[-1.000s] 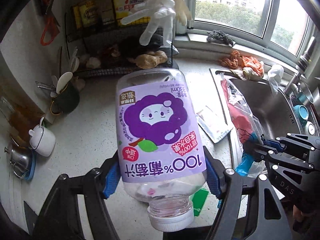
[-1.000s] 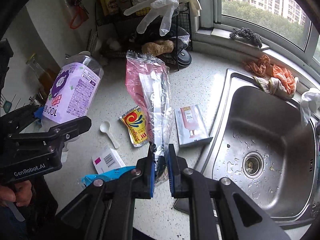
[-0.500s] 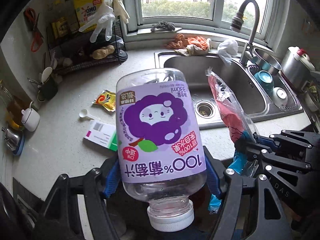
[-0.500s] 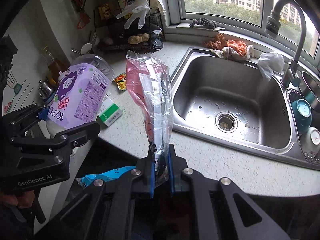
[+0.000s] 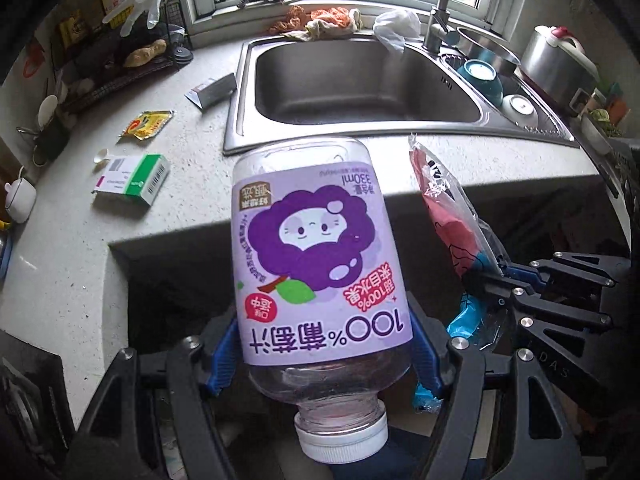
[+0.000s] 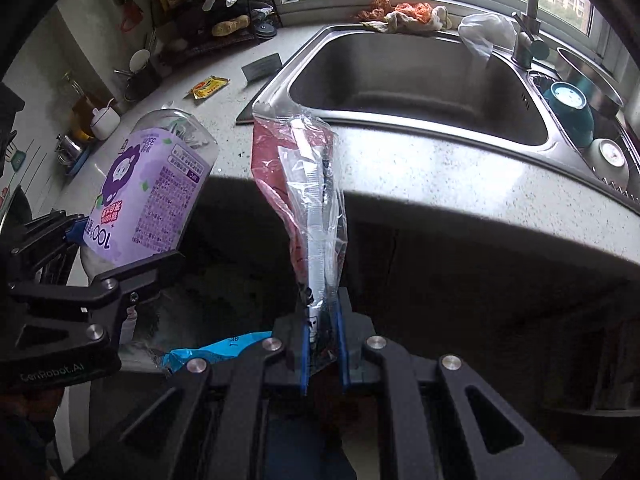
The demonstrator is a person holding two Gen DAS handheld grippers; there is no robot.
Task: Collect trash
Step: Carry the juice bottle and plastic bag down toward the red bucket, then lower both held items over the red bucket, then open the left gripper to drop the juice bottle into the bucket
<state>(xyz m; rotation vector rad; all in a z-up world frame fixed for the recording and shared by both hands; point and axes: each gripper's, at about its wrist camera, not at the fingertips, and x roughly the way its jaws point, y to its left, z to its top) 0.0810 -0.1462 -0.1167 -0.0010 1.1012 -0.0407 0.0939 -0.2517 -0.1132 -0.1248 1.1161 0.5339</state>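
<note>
My left gripper (image 5: 320, 356) is shut on an empty purple-labelled juice bottle (image 5: 316, 256), cap toward the camera; the bottle also shows in the right wrist view (image 6: 152, 188). My right gripper (image 6: 322, 344) is shut on a red and clear plastic wrapper (image 6: 308, 200) with a blue wrapper (image 6: 216, 350) hanging beside it; the red wrapper also shows in the left wrist view (image 5: 448, 216). Both grippers are held off the counter, in front of its edge. On the counter (image 5: 80, 248) lie a green and white box (image 5: 132, 180), a yellow sachet (image 5: 146, 124), a white spoon (image 5: 102, 156) and a grey packet (image 5: 212, 90).
A steel sink (image 5: 360, 84) with a tap (image 5: 438, 20) is set in the counter; bowls (image 5: 480, 76) sit in its right basin. A wire rack (image 5: 120, 52) with gloves stands at the back left. Rags (image 5: 320, 20) lie on the sill. Dark space lies under the counter edge.
Both grippers have pulled back from the counter and lowered, carrying the bottle and the wrappers; the counter edge and the dark space below it now fill the lower view.
</note>
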